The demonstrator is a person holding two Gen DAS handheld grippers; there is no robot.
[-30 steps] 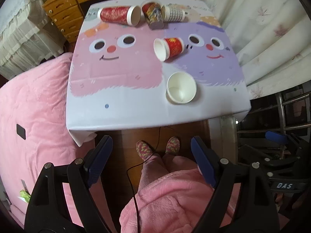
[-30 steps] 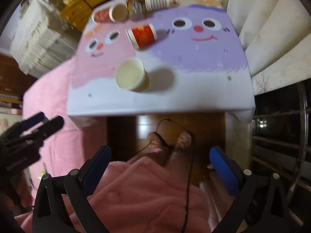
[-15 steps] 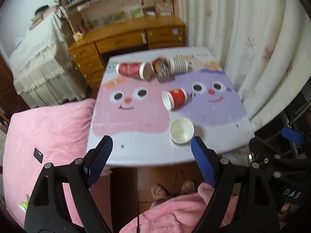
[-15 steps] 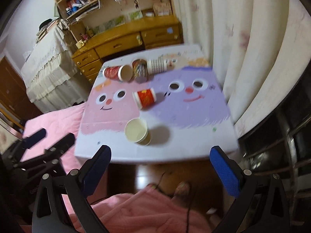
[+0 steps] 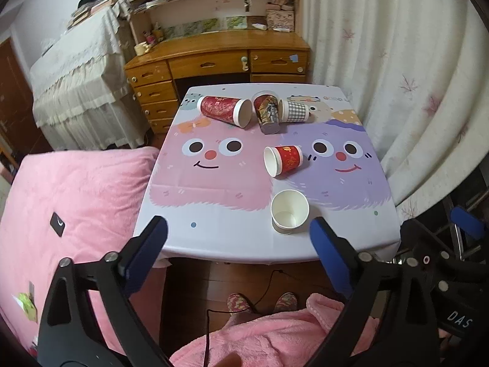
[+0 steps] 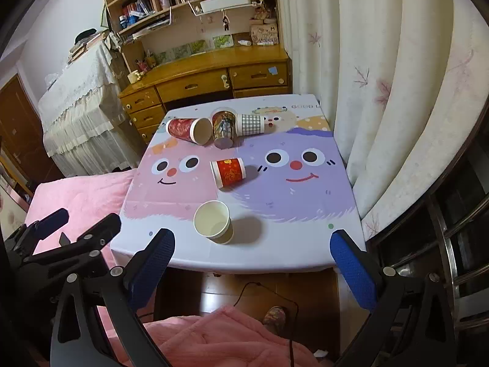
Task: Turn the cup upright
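Observation:
A small table [image 5: 214,238] [image 6: 275,257] with a cartoon-face cloth holds several paper cups. A white cup [image 5: 289,211] [image 6: 214,221] stands upright near the front edge. A red cup [image 5: 283,160] [image 6: 229,172] lies on its side in the middle. At the back lie a large red cup [image 5: 224,110] [image 6: 188,130], a patterned cup [image 5: 266,113] [image 6: 224,128] and a checked cup [image 5: 295,110] [image 6: 250,124]. My left gripper [image 5: 238,250] and right gripper [image 6: 252,263] are both open and empty, held in front of the table's near edge.
A pink bed [image 5: 70,208] lies left of the table. A wooden desk [image 5: 220,58] with shelves stands behind it. White curtains [image 5: 397,76] hang on the right. The other gripper shows in each view, at right [image 5: 443,275] and at left [image 6: 61,244].
Both cameras have tilted up from looking down at the table and floor to looking across it; the desk and shelves have come into view. The cups have not moved.

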